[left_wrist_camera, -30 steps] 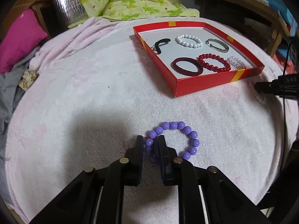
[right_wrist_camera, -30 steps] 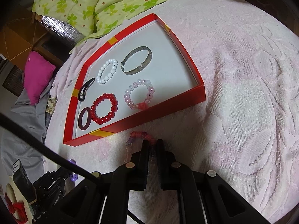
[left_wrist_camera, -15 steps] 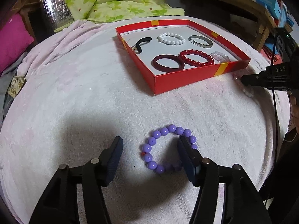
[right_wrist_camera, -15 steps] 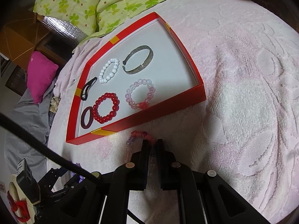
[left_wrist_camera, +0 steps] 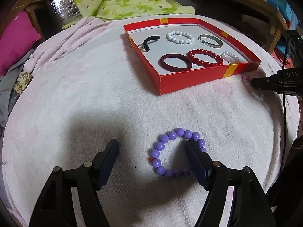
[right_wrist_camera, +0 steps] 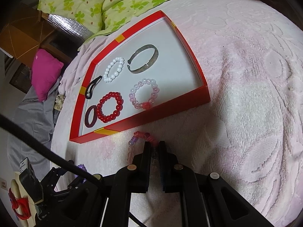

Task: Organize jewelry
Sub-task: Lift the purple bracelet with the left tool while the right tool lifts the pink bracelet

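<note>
Left hand-held gripper point(left_wrist_camera: 152, 150) spread wide over the purple bead bracelet point(left_wrist_camera: 177, 152), right finger tip inside the loop, left finger well apart from it. A second ago clamped on those beads; since released, bracelet lying flat on the pale pink towel-covered surface point(left_wrist_camera: 75, 98). Right hand-held gripper point(right_wrist_camera: 155, 146) pinched tight on the pink bead bracelet point(right_wrist_camera: 141, 138), unchanged from before, just in front of the red tray point(right_wrist_camera: 170, 104). Inside the tray: white bead bracelet point(right_wrist_camera: 113, 71), silver bangle point(right_wrist_camera: 144, 58), black clip point(right_wrist_camera: 92, 89), dark red ring point(right_wrist_camera: 90, 116), red bead bracelet point(right_wrist_camera: 109, 106), clear pink bracelet point(right_wrist_camera: 144, 93). Behind the tray, green floral bedding point(left_wrist_camera: 128, 0) (magenta pillow point(left_wrist_camera: 15, 37) far left of it).
</note>
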The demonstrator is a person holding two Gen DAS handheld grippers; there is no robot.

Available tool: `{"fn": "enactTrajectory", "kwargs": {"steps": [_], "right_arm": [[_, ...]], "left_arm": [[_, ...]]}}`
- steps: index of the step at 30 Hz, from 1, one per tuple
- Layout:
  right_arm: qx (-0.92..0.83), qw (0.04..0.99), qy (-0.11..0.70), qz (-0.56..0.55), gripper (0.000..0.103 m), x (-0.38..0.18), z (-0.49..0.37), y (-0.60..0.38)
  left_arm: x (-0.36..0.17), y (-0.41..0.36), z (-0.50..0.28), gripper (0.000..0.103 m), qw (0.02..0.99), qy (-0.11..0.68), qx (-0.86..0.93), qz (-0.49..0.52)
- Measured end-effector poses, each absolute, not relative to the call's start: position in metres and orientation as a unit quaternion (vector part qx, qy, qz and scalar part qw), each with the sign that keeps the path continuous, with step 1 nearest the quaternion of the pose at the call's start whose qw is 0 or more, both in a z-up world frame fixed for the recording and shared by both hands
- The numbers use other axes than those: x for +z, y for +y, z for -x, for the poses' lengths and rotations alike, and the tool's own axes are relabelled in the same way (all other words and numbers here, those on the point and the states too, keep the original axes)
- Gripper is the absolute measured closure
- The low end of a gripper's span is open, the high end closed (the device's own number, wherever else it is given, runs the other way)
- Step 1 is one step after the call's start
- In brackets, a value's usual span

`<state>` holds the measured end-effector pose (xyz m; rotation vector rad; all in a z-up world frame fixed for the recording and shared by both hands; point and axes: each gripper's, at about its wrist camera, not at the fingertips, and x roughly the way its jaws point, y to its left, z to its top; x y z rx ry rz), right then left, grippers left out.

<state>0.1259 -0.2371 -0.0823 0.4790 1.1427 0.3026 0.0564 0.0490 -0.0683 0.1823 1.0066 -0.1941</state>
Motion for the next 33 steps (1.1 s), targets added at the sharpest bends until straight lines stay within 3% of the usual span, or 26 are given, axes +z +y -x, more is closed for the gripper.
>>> {"fn": "enactTrajectory", "kwargs": {"steps": [2, 4, 10, 33], "right_arm": [[0.142, 0.804, 0.534, -0.220, 0.092, -0.082, -0.126, -0.237], [0.142, 0.805, 0.534, -0.214, 0.092, -0.081, -0.127, -0.235], [0.142, 0.803, 0.536, -0.218, 0.092, -0.082, -0.127, -0.236], [0.189, 0.826, 0.503, -0.171, 0.094, -0.054, -0.112, -0.212]], "left_arm": [[-0.067, 0.048, -0.055, 0.044, 0.869, 0.479, -0.093, -0.082], [-0.065, 0.046, -0.053, 0.065, 0.869, 0.478, -0.103, -0.073], [-0.065, 0.043, -0.051, 0.091, 0.871, 0.474, -0.109, -0.069], [-0.031, 0.044, -0.041, 0.093, 0.892, 0.433, -0.124, -0.042]]}}
